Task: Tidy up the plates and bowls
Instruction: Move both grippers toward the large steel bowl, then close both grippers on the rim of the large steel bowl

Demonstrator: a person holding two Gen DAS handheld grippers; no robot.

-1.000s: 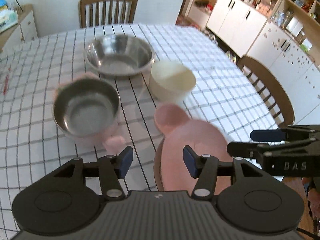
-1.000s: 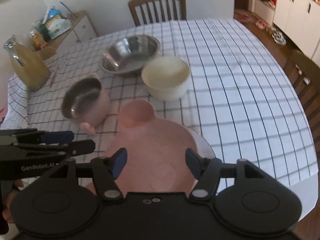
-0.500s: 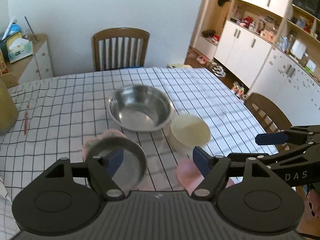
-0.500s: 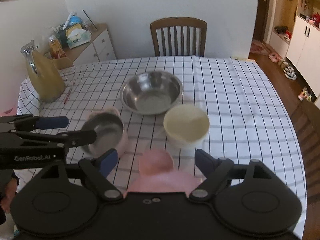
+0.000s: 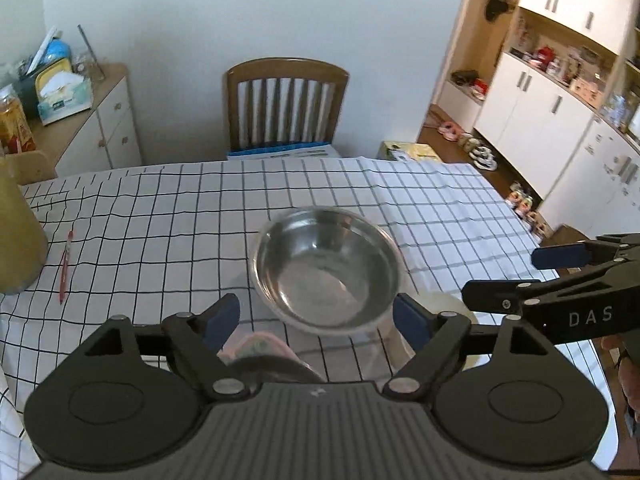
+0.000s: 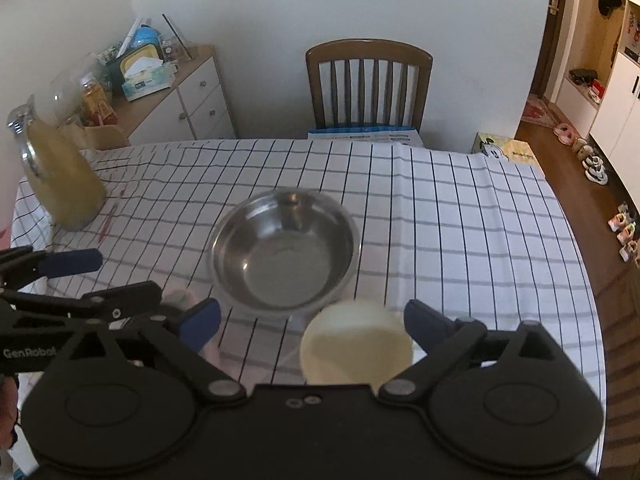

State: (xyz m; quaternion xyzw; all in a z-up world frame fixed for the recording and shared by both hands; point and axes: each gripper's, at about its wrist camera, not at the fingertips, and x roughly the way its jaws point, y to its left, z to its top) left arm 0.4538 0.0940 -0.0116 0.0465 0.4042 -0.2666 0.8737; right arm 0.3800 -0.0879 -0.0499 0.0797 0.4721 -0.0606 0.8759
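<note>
A large steel bowl [image 5: 326, 268] [image 6: 280, 252] stands mid-table on the checked cloth [image 5: 160, 216]. Nearer to me are a cream bowl [image 6: 356, 348] [image 5: 452, 308] and a small steel bowl with a pink outside [image 5: 260, 354] [image 6: 180, 298], both partly hidden by the gripper bodies. My left gripper [image 5: 316, 316] [image 6: 100, 278] hangs above the small bowl, its jaws opening with nothing gripped. My right gripper [image 6: 312, 320] [image 5: 520, 274] hovers over the cream bowl, its jaws also opening and its pads clear of the bowl.
A jug of yellow liquid [image 6: 60, 176] and a red pen [image 5: 64, 268] sit at the table's left. A wooden chair [image 6: 368, 84] stands at the far side, a sideboard [image 6: 172, 96] at the back left, white cabinets [image 5: 560, 120] on the right.
Both grippers have drawn back and risen from the pink plate, which has dropped out of view. Both pairs of jaws stand wider. More of the room now shows.
</note>
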